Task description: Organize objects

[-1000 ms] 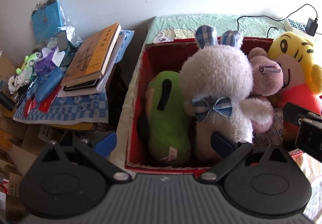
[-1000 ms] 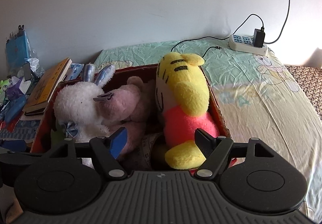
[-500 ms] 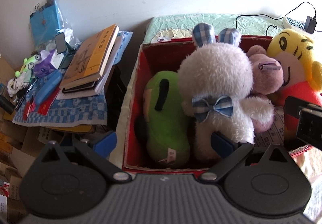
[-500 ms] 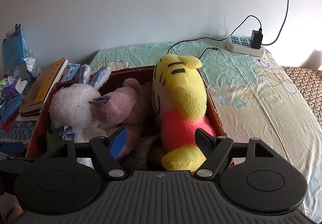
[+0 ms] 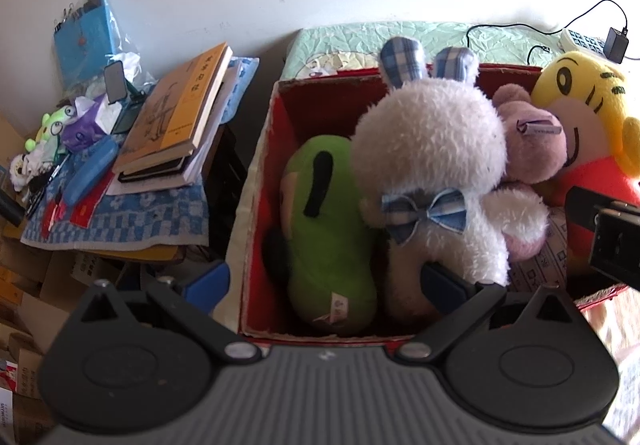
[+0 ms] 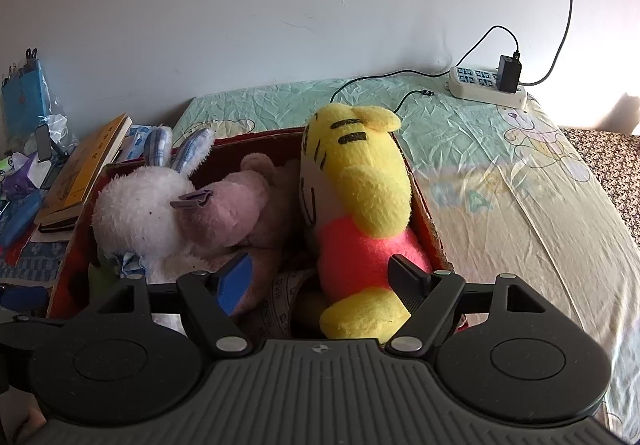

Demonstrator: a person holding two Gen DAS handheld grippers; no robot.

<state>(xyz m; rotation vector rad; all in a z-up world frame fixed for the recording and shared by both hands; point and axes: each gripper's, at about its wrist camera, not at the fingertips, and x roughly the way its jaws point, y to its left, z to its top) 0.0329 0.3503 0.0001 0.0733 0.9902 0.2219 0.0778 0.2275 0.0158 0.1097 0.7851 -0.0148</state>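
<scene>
A red cardboard box [image 5: 256, 205] stands on the bed and holds several plush toys. From left to right they are a green plush [image 5: 332, 229], a white rabbit [image 5: 432, 149] with a blue checked bow, a pink bear [image 5: 532, 141] and a yellow tiger [image 5: 580, 113]. My left gripper [image 5: 324, 279] hangs open over the box's near edge, its fingers either side of the green plush and the rabbit's base. My right gripper [image 6: 322, 279] is open over the right half of the box [image 6: 428, 221]. The tiger's [image 6: 360, 197] lower body lies between its fingers, unpressed. The rabbit [image 6: 136, 213] and bear [image 6: 236, 213] lean together.
A side table with a blue checked cloth [image 5: 120, 221] to the left carries stacked books [image 5: 180, 117], a blue case and small clutter. Cardboard boxes [image 5: 24, 285] sit below it. A power strip [image 6: 484, 85] with a charger and cables lies on the bed sheet [image 6: 500, 185] by the wall.
</scene>
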